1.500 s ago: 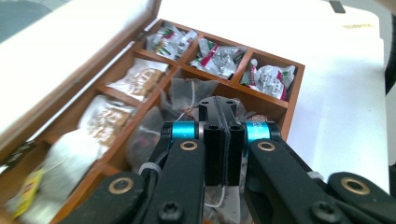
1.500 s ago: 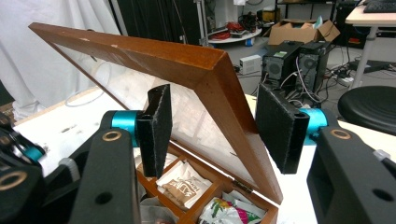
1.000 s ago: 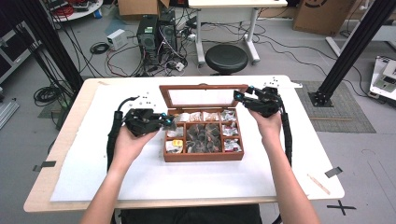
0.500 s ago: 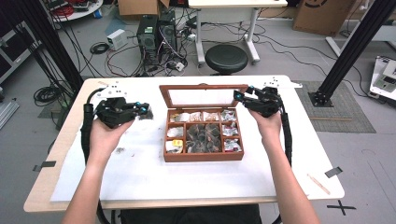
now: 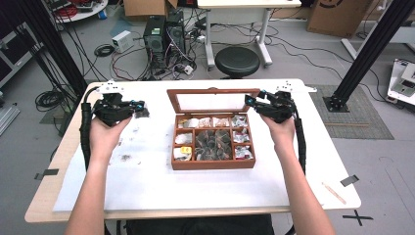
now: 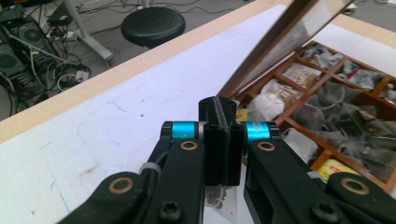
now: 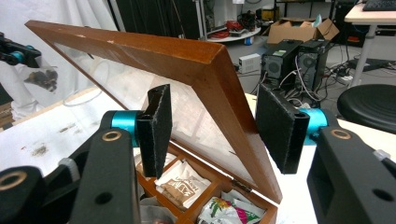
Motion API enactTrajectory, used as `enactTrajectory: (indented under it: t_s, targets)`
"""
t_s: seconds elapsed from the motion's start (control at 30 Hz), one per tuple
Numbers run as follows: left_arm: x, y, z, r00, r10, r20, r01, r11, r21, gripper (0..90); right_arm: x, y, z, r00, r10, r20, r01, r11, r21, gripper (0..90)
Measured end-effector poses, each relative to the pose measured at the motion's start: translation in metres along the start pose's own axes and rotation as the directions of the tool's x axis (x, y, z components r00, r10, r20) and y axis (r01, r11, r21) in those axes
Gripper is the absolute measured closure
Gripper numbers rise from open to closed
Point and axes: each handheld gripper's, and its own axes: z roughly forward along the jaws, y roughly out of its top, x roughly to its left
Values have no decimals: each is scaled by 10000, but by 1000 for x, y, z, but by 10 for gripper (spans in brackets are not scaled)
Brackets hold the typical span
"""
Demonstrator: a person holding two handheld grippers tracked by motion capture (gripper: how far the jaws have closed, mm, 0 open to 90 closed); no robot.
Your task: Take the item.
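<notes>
A wooden tea box (image 5: 213, 166) stands mid-table, its compartments full of tea bags. Its glass lid (image 5: 213, 91) is raised and tilted. My right gripper (image 5: 252, 102) grips the lid's right top corner; in the right gripper view the lid's wooden frame (image 7: 154, 49) runs between the pads (image 7: 156, 126) of that gripper (image 7: 217, 126). My left gripper (image 5: 137, 108) is left of the box above the white sheet, shut on a clear tea bag (image 5: 143, 113) with dark leaves. In the left gripper view its jaws (image 6: 218, 105) meet and the sachet (image 6: 219, 200) hangs below them.
Dark crumbs (image 5: 125, 157) lie on the white sheet (image 5: 147, 191) left of the box. Beyond the table's far edge stand a black stool (image 5: 237, 61) and computer towers (image 5: 164, 34) among cables. A black frame post (image 5: 367, 54) rises at the right.
My left gripper has moved left, away from the box, carrying the tea bag with it. The right gripper and the lid have stayed put.
</notes>
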Motion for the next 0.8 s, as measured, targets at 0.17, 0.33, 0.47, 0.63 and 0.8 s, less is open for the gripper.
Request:
enactTrajectory:
  t_s: [0.17,0.33,0.47,0.63,0.8]
  targets:
    - [10,-1,5,9993,-233,-302,235,9997,77,894,0,0,0,10000,-3,-6,3,10000,9,478]
    - [19,-2,9,9970,-505,-581,511,9987,89,894,0,0,0,10000,12,-4,-12,10000,23,478]
    - [24,-4,12,9945,-661,-807,677,9975,176,894,0,0,0,10000,8,1,-8,10000,26,477]
    - [31,-6,16,9917,-896,-920,918,9956,205,894,0,0,0,10000,16,-7,-16,10000,26,477]
    - [32,-6,19,9893,-1090,-969,1091,9940,-41,894,0,0,0,10000,16,-8,-15,10000,23,477]
